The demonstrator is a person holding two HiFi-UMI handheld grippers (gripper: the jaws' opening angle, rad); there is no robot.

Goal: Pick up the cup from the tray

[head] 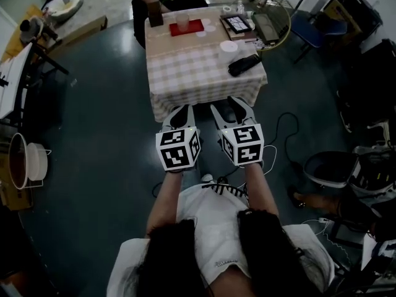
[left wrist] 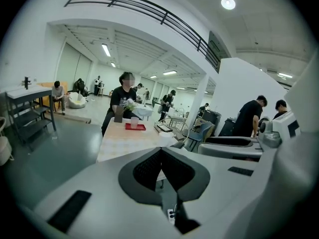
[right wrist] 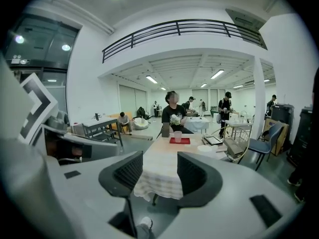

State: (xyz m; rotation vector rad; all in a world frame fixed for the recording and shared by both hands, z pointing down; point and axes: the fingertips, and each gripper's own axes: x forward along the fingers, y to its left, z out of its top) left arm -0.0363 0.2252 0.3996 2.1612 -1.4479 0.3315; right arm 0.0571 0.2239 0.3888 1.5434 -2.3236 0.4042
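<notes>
A pale translucent cup (head: pixel 182 21) stands on a red tray (head: pixel 195 27) at the far end of a table with a checked cloth (head: pixel 192 73). Both grippers hang over the floor in front of the table's near edge, well short of the tray. My left gripper (head: pixel 183 110) has its jaws together with nothing in them; in its own view the pads (left wrist: pixel 149 166) meet at the tips. My right gripper (head: pixel 230 107) is open, and through the empty gap (right wrist: pixel 159 158) I see the table, the cup (right wrist: pixel 178 136) and the tray (right wrist: pixel 185 141). The left gripper view also shows the cup (left wrist: pixel 134 122).
A person in black sits at the table's far side behind the tray. On the table lie a brown box (head: pixel 155 14), a white bowl (head: pixel 228 46), a black object (head: pixel 244 65) and a tablet (head: pixel 237 23). A wire chair (head: pixel 275 14) stands right of it; cables cross the floor.
</notes>
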